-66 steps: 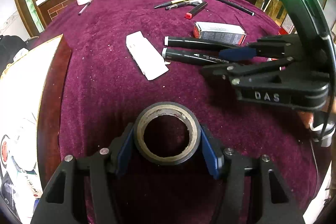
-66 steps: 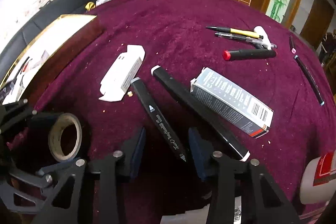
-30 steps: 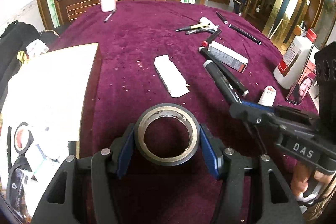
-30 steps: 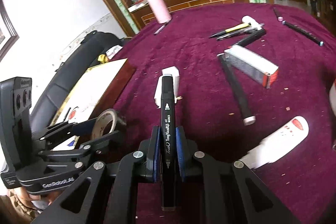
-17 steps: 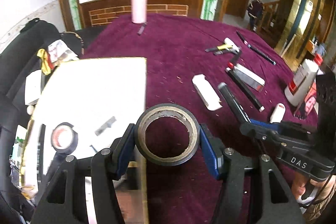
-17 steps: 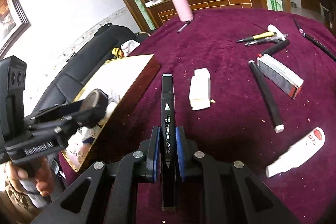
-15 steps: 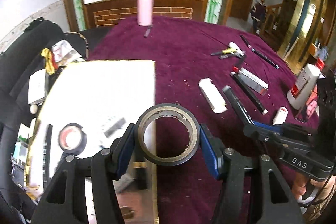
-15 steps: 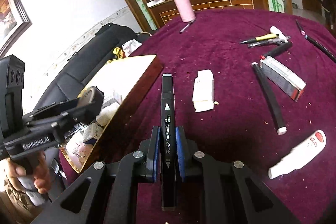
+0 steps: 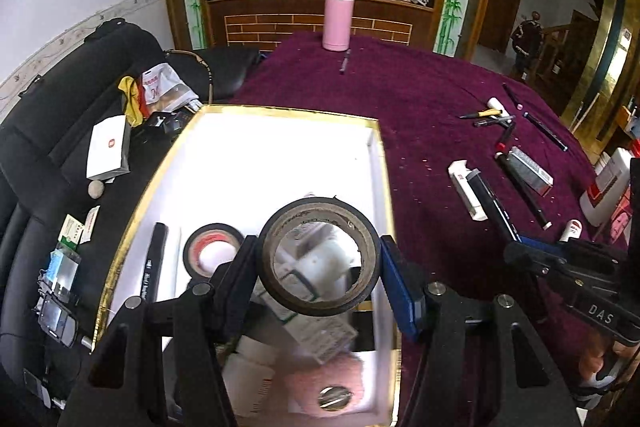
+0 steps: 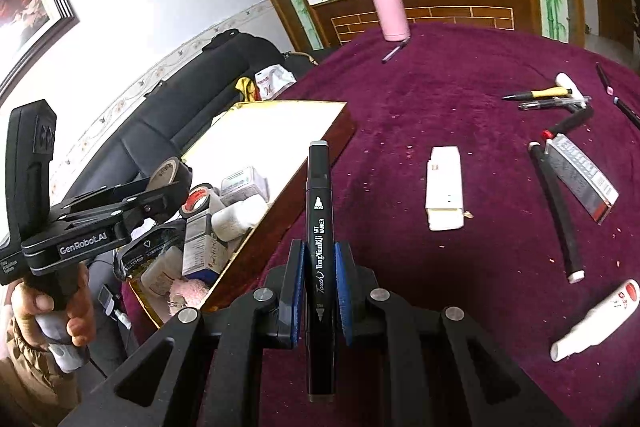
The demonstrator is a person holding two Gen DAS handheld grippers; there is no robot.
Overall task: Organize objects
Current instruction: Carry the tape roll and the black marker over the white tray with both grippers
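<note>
1. Your left gripper [image 9: 320, 267] had its jaws clenched on the black tape roll [image 9: 319, 257], holding it at 6 o'clock of the left wrist view, above the near end of the open box [image 9: 384, 163].
2. Your right gripper [image 10: 320, 291] had its jaws clenched on the black art marker [image 10: 319, 227], tip pointing toward 12 o'clock, over the purple bench [image 10: 460, 107] just beside the box's right wall.
3. Inside the box, under the roll, you already had a red-cored tape roll [image 9: 212, 251], a black marker [image 9: 154, 267] at 9 o'clock of it, and white bottles and small cartons heaped at the near end. I judged that part as done.
4. Left on the bench at 3 o'clock: a white case [image 10: 444, 183], a second black marker [image 10: 556, 211], a grey carton [image 10: 580, 179] touching it, and a white tube [image 10: 596, 319].
5. Farther off, at 1 o'clock, lay a cluster of pens [image 10: 548, 99], and at 12 o'clock a pink flask [image 10: 390, 13] with a pen [image 10: 394, 51] just beside it.
6. By my reading you were roughly midway: both held things were not yet dropped in, and the bench items remained to collect.
</note>
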